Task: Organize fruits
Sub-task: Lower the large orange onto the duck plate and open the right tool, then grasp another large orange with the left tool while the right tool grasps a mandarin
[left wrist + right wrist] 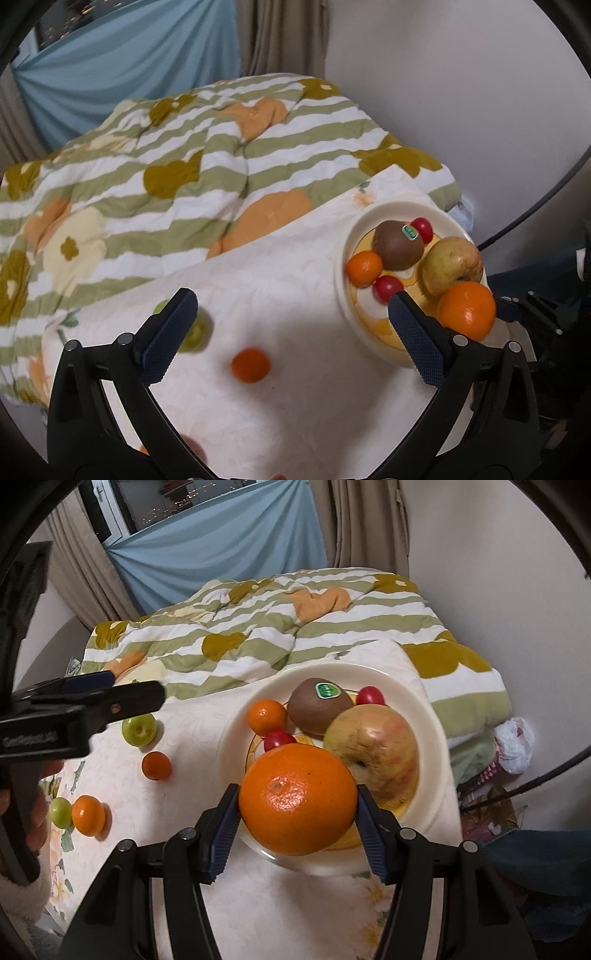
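Your right gripper (297, 816) clamps the big orange (297, 799) over the plate's (430, 738) near rim.

Your left gripper (291, 325) hangs wide open and empty above the cloth (280, 406), a small orange (250, 364) between its fingers and a green fruit (197, 330) behind the left one. On the plate sit a kiwi (319, 705), an apple (373, 757), a mandarin (266, 716) and two red fruits (370, 696).

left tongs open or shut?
Open. The left tongs stand spread wide with nothing between them; a small orange lies on the cloth beyond.
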### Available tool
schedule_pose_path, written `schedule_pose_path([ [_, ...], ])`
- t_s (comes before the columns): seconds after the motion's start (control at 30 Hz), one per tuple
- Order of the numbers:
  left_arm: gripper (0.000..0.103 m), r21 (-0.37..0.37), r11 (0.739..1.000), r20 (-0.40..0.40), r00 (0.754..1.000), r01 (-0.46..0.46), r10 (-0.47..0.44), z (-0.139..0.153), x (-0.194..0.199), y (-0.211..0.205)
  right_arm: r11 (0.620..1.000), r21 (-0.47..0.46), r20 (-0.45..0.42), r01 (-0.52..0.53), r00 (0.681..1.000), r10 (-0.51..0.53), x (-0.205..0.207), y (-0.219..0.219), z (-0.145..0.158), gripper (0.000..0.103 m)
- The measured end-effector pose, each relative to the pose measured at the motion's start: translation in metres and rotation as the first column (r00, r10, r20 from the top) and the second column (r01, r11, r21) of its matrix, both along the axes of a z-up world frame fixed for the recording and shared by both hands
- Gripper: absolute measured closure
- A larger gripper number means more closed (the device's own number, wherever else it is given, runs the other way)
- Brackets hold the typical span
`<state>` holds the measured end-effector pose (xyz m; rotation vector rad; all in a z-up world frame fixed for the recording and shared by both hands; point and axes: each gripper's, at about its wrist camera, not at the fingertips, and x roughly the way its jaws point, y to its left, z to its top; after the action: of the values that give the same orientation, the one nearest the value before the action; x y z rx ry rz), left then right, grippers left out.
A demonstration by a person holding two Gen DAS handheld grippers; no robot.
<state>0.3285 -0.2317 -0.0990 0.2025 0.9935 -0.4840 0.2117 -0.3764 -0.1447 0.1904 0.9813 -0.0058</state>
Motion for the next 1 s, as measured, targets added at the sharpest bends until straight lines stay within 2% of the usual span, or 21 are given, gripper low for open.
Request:
schedule_pose_path([
  [0.17,0.0,-0.003,0.999,-0.033,0.998,-0.05,0.05,-0.008,-0.005,0.018,1.0,-0.012,-0.009,-0.005,1.0,0.005,0.007,0.009,-0.015,0.047],
  [0.4,0.0,-0.014,0.995,-0.062,0.993,-0.103,0.102,-0.015,-0.013,0.034,1.0,-0.027,0.01,0.004,1.0,-0.004,0.006,0.016,-0.02,0.046],
  [0.47,0.0,-0.02,0.993,-0.069,0.991,-0.115,0.114,-0.016,-0.015,0.037,1.0,-0.027,0.048,0.012,0.999,-0.011,0.004,0.016,-0.016,0.034],
  [0.5,0.0,-0.021,0.993,-0.07,0.991,-0.119,0.117,-0.016,-0.017,0.038,0.999,-0.03,0.061,0.011,0.998,-0.009,0.002,0.017,-0.014,0.023],
  [0.57,0.0,-0.02,0.992,-0.067,0.99,-0.128,0.126,-0.015,-0.021,0.039,0.999,-0.038,0.068,0.007,0.998,-0.004,0.0,0.018,-0.011,0.016],
  [0.63,0.0,-0.024,0.99,-0.066,0.988,-0.139,0.137,-0.013,-0.027,0.041,0.999,-0.039,0.074,0.009,0.997,-0.007,-0.006,0.016,-0.01,0.003],
  [0.67,0.0,-0.027,0.989,-0.067,0.988,-0.143,0.141,-0.012,-0.029,0.042,0.999,-0.035,0.074,0.008,0.997,-0.006,-0.008,0.015,-0.009,0.0],
  [0.87,0.0,-0.032,0.986,-0.044,0.986,-0.163,0.162,0.001,-0.046,0.045,0.999,-0.045,0.104,-0.009,0.994,0.014,-0.02,0.006,0.007,0.0],
  [1.0,0.0,-0.045,0.981,-0.01,0.982,-0.188,0.188,0.019,-0.062,0.049,0.999,-0.013,0.124,-0.031,0.992,0.033,-0.028,-0.002,0.024,0.0],
])
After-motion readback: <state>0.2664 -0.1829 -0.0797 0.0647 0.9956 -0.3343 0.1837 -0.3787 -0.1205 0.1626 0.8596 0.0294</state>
